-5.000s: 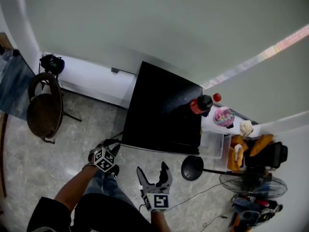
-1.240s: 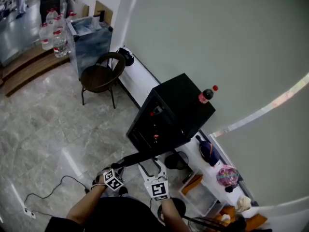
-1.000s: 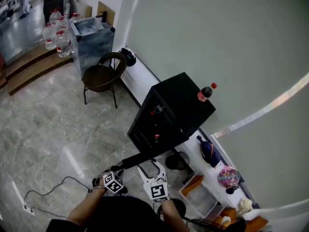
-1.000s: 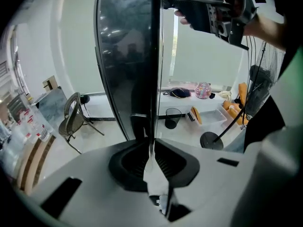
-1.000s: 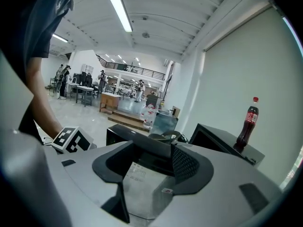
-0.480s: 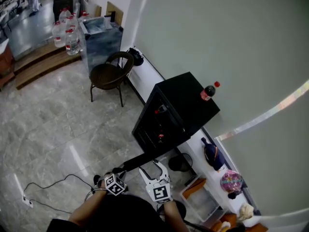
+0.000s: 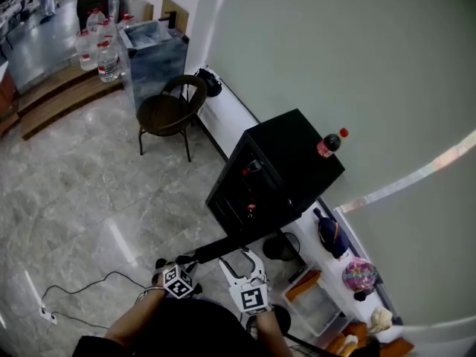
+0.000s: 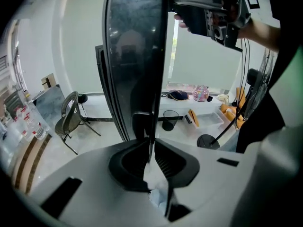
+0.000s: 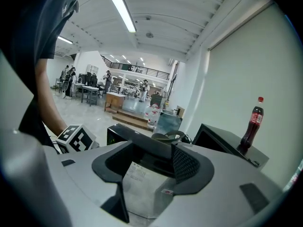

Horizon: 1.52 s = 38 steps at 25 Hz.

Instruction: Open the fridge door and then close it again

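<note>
The left hand-held gripper (image 8: 151, 148) is clenched on the thin edge of the open fridge door (image 7: 220, 248), at lower centre of the head view. The right hand-held gripper (image 7: 242, 259) is about half open and has just been closing slightly. It has the door's end between its jaws, and I cannot tell whether the pads touch it.

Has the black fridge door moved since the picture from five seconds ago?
Yes. The black fridge door has swung out from the black fridge cabinet, toward the person; the left gripper is shut on its edge.

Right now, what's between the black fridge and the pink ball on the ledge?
A dark cap-like item lies on the white ledge between fridge and ball; the head view shows it.
</note>
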Tool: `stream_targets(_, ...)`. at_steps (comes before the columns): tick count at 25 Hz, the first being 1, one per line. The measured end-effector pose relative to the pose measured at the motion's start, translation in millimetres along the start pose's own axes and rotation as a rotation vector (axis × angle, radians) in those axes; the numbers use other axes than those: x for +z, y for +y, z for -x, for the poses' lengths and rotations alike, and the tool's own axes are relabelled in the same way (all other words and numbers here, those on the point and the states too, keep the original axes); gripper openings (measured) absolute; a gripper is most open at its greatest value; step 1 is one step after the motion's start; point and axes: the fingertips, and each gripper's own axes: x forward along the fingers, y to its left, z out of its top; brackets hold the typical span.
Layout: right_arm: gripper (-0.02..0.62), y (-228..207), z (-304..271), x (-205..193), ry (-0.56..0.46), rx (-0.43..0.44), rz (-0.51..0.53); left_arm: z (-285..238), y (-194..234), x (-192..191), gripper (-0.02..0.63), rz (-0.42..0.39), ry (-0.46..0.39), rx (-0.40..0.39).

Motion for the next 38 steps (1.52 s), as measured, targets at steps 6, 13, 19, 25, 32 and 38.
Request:
stream_targets(6,0.241,-8.3,-24.6,6.8,0.031,-0.095,-0.050,-2.5,35.5,7.6,0.038,-0.079,-0.001,-0.079)
stream_targets(13,0.244,-24.1,-56.4,17.1,0.057,-0.196,-0.091,-9.4,79.5,19.3,0.038,-0.187,-0.006,-0.138)
stream_targets(19,0.241,-40.8,-82.3,24.4,0.065,-0.200,-0.103,-18.9,113.3,33.4,0.040,-0.223,-0.024,-0.181)
stream_targets(25,0.216,-54.5,-109.4,26.4,0.062,-0.208,-0.114,-32.7,145.5,46.9,0.043,-0.211,-0.023,-0.180)
stream_targets(32,0.206,-75.3,-139.0,32.2,0.066,-0.224,-0.125,-48.6,182.2,64.4,0.051,-0.190,-0.004,-0.188)
stream_targets(38,0.195,-97.9,-158.4,36.7,0.075,-0.273,-0.144,-63.9,211.3,84.2,0.055,-0.194,0.024,-0.193)
